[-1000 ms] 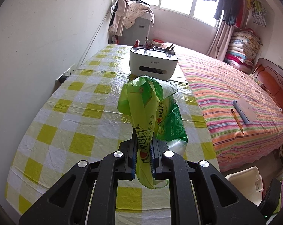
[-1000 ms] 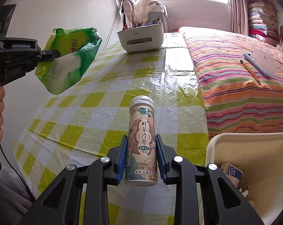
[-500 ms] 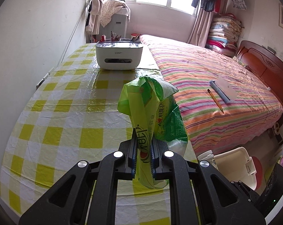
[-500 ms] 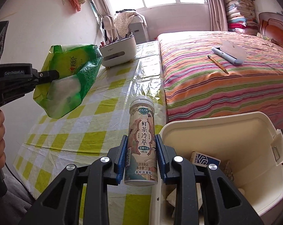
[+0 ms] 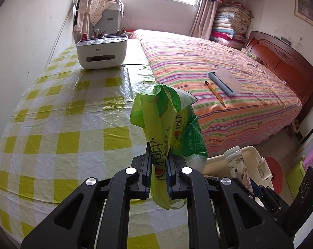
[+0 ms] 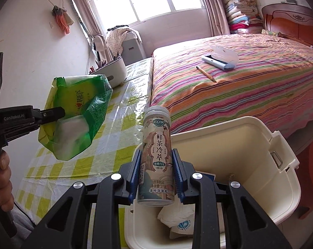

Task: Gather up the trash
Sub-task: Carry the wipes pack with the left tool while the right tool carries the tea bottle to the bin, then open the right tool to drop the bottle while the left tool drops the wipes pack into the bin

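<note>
Two claws in play: left claw (image 5: 158, 173), right claw (image 6: 156, 171). One green bag (image 5: 171, 124), mid-frame in the left view. One bottle (image 6: 156, 155), centre of the right view. One bin (image 6: 260, 145), lower right, with at least one white packet (image 6: 177, 217) and a blue-and-white carton (image 6: 208, 176) inside. One organizer (image 5: 101, 51), upper left on the one worktop (image 5: 52, 124). One bed (image 5: 218, 72); on it one pencil (image 5: 214, 93) and one case (image 5: 225, 81).
</note>
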`<state>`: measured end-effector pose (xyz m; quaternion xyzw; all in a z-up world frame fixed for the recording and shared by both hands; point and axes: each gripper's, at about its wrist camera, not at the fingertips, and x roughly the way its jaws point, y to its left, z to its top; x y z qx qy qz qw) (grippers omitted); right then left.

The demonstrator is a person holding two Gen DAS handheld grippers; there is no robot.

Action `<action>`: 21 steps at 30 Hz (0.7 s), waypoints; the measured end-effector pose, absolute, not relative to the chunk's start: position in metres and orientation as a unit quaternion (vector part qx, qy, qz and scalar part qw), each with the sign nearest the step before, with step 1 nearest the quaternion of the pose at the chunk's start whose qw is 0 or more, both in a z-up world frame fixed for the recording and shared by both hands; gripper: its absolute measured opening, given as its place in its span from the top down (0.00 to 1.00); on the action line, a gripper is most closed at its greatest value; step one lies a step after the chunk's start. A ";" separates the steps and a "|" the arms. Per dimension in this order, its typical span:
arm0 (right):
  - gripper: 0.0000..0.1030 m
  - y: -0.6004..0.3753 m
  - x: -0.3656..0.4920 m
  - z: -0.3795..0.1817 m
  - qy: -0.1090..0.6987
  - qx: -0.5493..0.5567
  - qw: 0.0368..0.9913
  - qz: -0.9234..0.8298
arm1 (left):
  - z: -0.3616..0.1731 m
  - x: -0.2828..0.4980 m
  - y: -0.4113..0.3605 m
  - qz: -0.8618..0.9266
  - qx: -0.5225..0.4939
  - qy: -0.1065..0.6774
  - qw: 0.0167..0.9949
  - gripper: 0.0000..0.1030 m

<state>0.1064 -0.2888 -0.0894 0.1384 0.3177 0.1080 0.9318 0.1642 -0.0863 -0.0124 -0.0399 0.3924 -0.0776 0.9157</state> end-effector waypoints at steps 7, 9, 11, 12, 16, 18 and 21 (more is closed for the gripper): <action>0.73 -0.319 0.099 -0.090 0.303 0.172 0.934 0.071 | -0.018 0.158 -0.116 -0.120 -0.035 0.404 0.906 0.90; 0.72 -0.327 0.096 -0.090 0.298 0.184 0.935 0.060 | -0.020 0.156 -0.125 -0.134 -0.036 0.405 0.904 0.90; 0.72 -0.336 0.094 -0.090 0.293 0.195 0.935 0.048 | -0.022 0.156 -0.135 -0.146 -0.034 0.406 0.901 0.90; 0.72 -0.340 0.093 -0.090 0.290 0.200 0.935 0.043 | -0.023 0.155 -0.140 -0.153 -0.034 0.406 0.900 0.90; 0.72 -0.352 0.089 -0.091 0.283 0.220 0.933 0.025 | -0.029 0.151 -0.159 -0.170 -0.018 0.400 0.900 0.90; 0.72 -0.356 0.088 -0.092 0.282 0.226 0.932 0.017 | -0.033 0.150 -0.167 -0.176 -0.014 0.404 0.897 0.87; 0.72 -0.362 0.086 -0.092 0.277 0.233 0.932 0.006 | -0.038 0.151 -0.174 -0.185 -0.011 0.408 0.894 0.85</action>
